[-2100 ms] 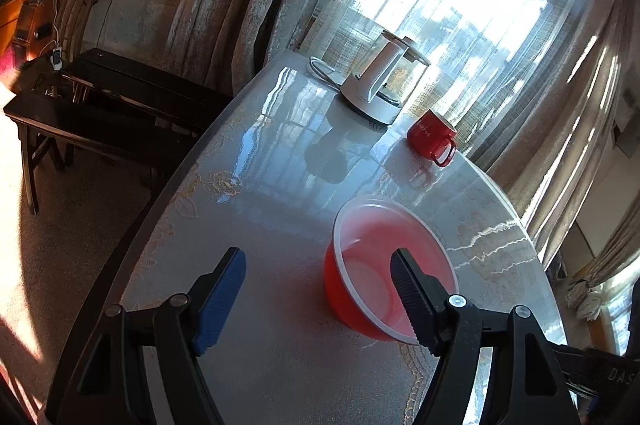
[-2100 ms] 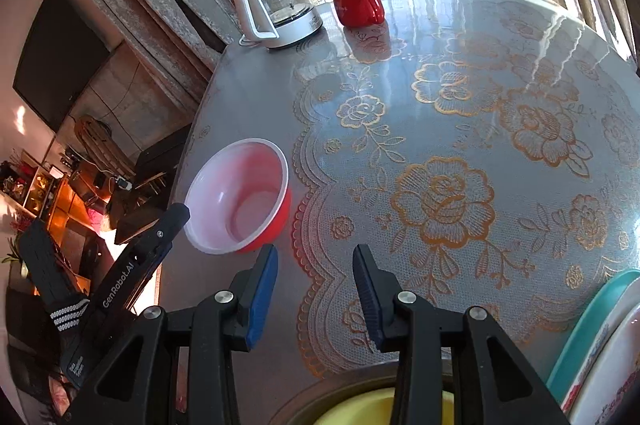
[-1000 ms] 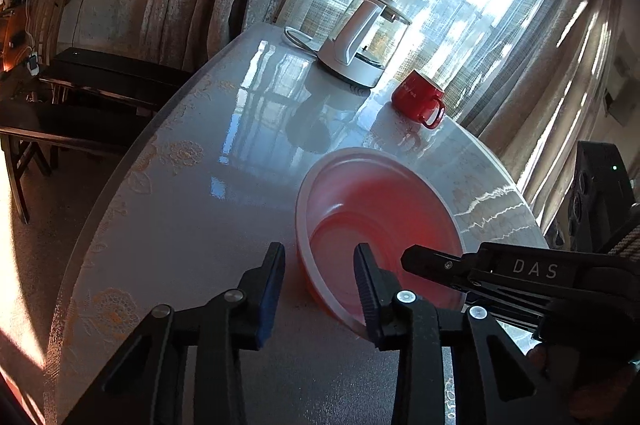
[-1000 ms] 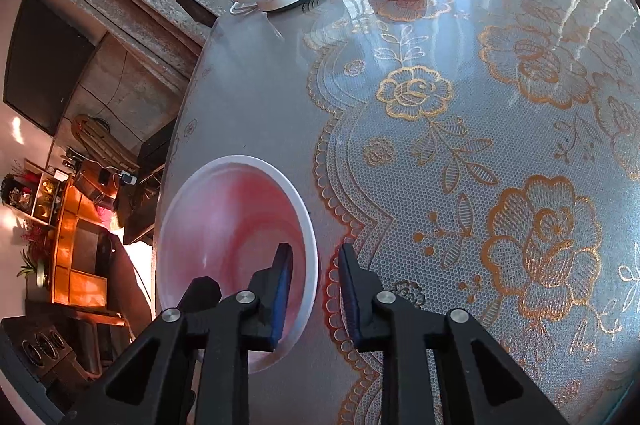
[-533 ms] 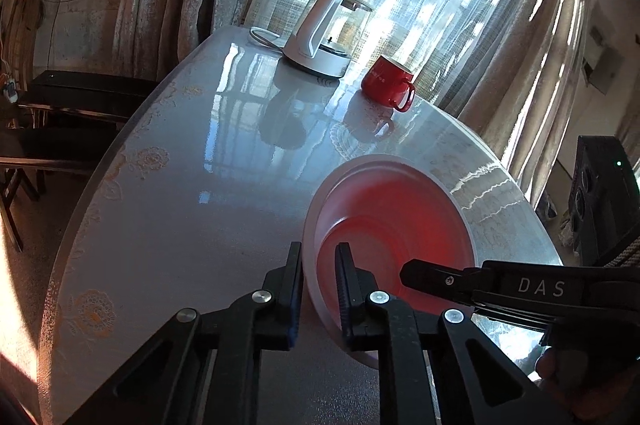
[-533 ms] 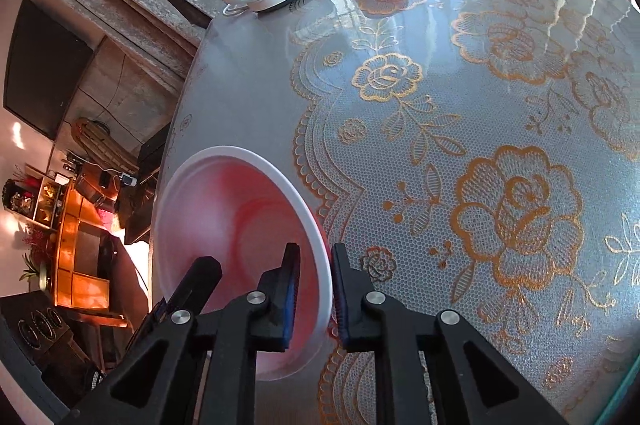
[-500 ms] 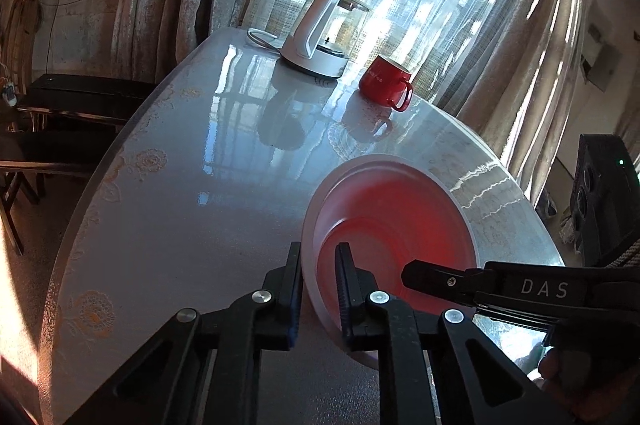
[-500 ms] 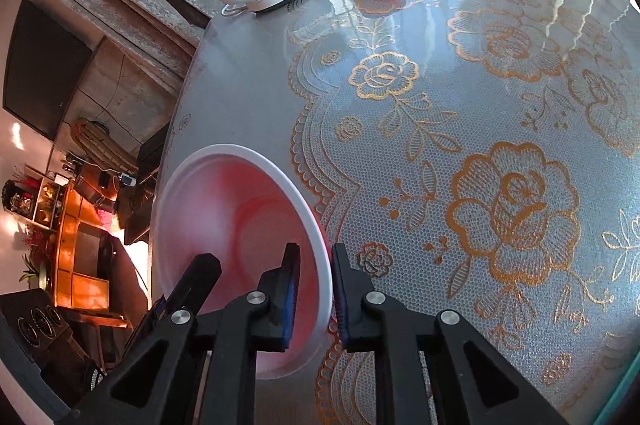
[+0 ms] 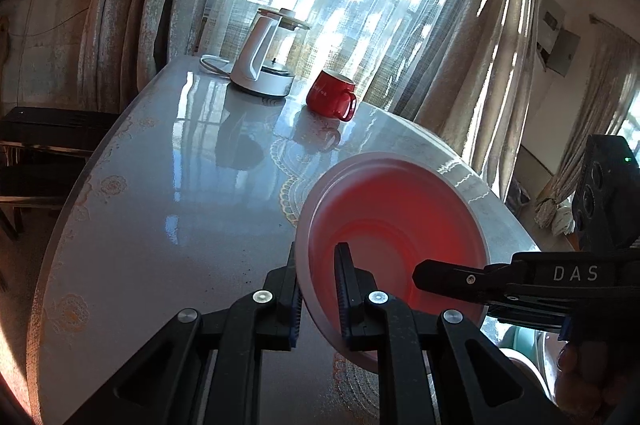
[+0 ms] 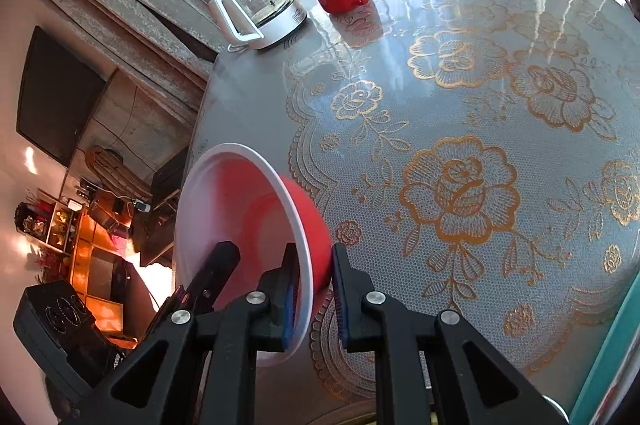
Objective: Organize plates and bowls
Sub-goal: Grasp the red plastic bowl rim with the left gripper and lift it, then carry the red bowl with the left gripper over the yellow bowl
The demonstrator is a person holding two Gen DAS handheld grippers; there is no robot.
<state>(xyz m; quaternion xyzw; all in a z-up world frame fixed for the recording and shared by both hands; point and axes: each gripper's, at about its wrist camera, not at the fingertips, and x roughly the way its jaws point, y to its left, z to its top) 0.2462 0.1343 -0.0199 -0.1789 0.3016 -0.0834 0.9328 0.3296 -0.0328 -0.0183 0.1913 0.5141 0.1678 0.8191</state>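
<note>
The left claw at the bottom centre of the left wrist view is closed tight on the near rim of the red bowl, one finger outside the wall and one inside. The right claw, bottom centre of its own view, is likewise clamped on the bowl's rim, one pad inside the white lip and one against the red outer wall. The bowl is tilted steeply between the two claws, in the lower right of the left view and the lower left of the right view.

Farther out, the glossy worktop carries a gold floral lace pattern. Near its far edge, by the curtained window, a red mug stands just beside a white-handled glass kettle. A teal plate edge shows at the lower right of the right view.
</note>
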